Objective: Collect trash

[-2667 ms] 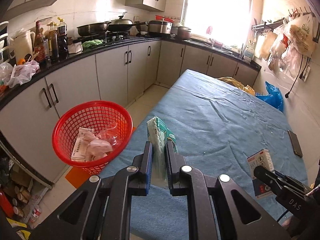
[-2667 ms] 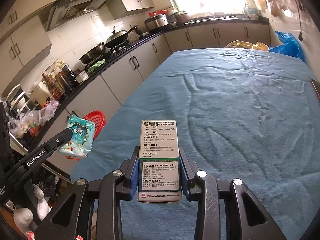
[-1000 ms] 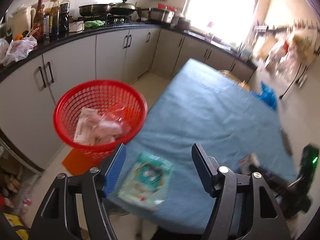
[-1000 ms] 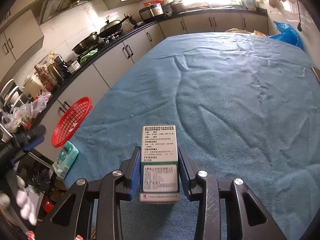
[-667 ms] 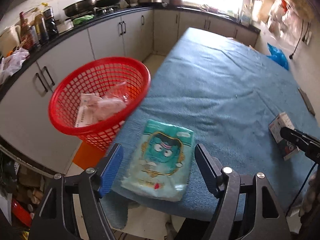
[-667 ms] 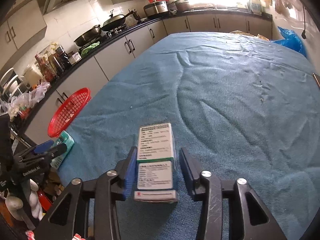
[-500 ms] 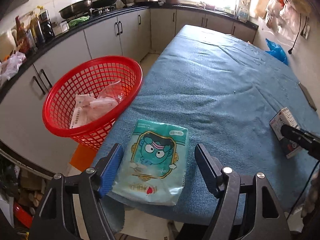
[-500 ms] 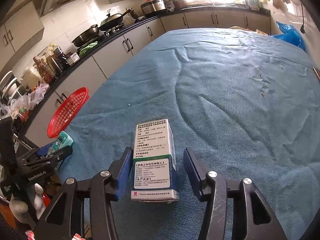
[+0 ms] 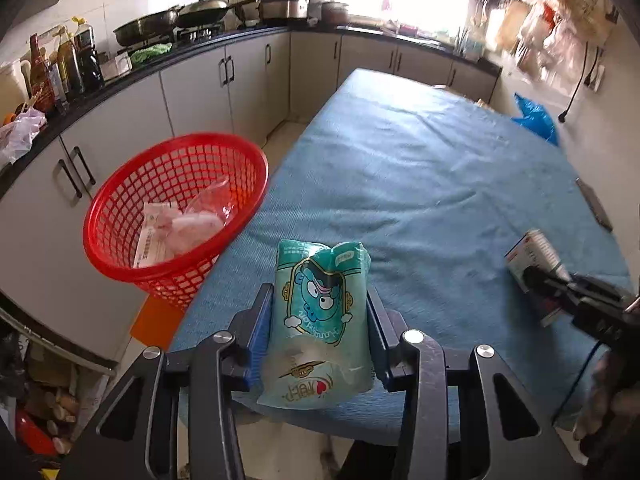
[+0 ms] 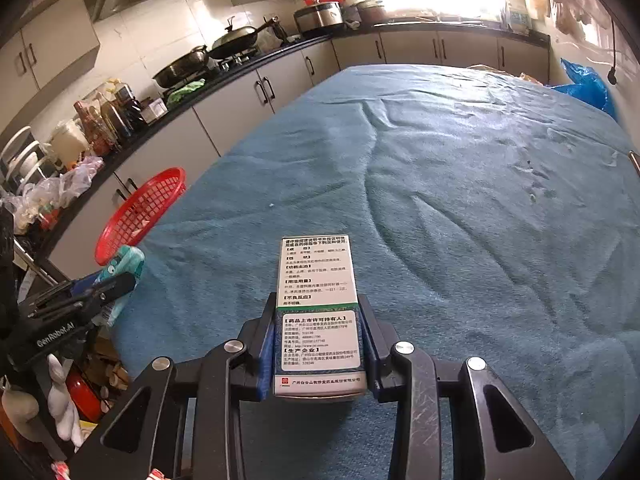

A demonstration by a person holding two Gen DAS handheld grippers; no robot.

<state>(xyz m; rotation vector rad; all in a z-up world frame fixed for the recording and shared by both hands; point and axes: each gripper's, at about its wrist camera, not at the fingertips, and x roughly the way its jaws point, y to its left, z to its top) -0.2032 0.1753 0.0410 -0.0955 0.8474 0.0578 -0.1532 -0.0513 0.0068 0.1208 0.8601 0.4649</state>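
We read "GenRobot.AI" in white on the black left gripper (image 10: 86, 292). The box (image 10: 318, 312) carries printed Chinese headings such as 用法用量, 不良反应 and 生产企业. The teal pack (image 9: 320, 320) bears Chinese print too small for us to read.

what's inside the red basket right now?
The red basket holds a printed paper sheet and crumpled clear plastic wrap over something pale. Whatever lies beneath them, and the basket's bottom, is covered.
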